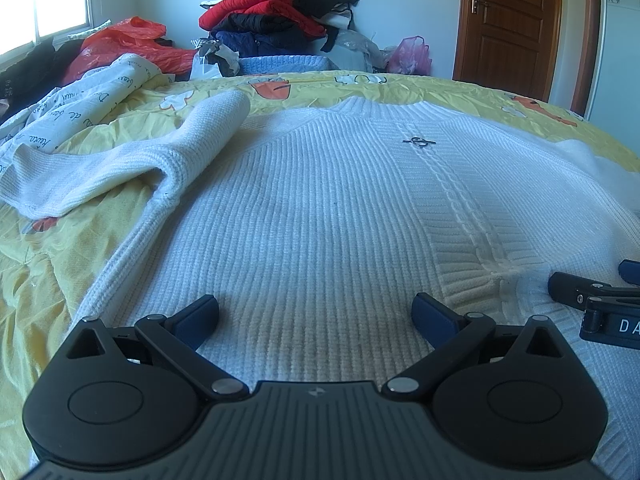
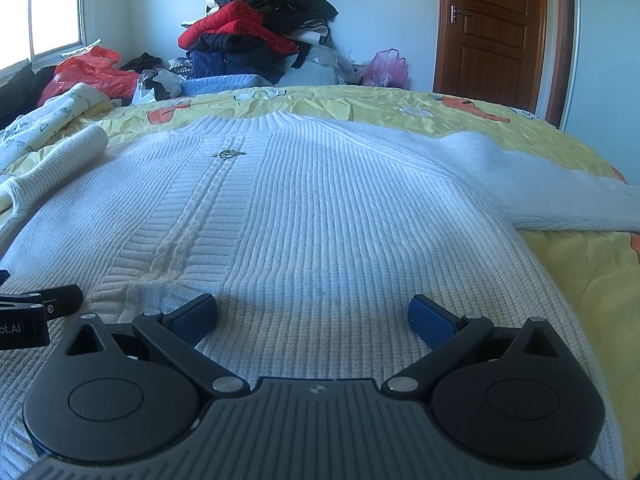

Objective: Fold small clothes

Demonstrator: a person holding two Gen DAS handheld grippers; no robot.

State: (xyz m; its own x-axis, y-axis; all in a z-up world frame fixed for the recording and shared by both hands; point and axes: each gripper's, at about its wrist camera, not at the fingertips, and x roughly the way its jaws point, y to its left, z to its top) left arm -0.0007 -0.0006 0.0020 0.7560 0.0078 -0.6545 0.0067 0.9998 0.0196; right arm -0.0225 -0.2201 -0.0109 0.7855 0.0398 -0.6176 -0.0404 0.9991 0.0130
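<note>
The left gripper had its blue-padded fingers spread wide, holding nothing, low over the hem end of a white ribbed knit sweater. The right gripper was just beside it, its fingers equally wide apart and empty over the same hem. The sweater lay flat, front up, on a yellow patterned bedsheet, collar toward the far wall, with a small metal clasp on its cable-knit centre strip. One sleeve lay bent at the left; the other sleeve stretched out to the right. A pile of jackets sat beyond the bed, near a brown wooden door.
</note>
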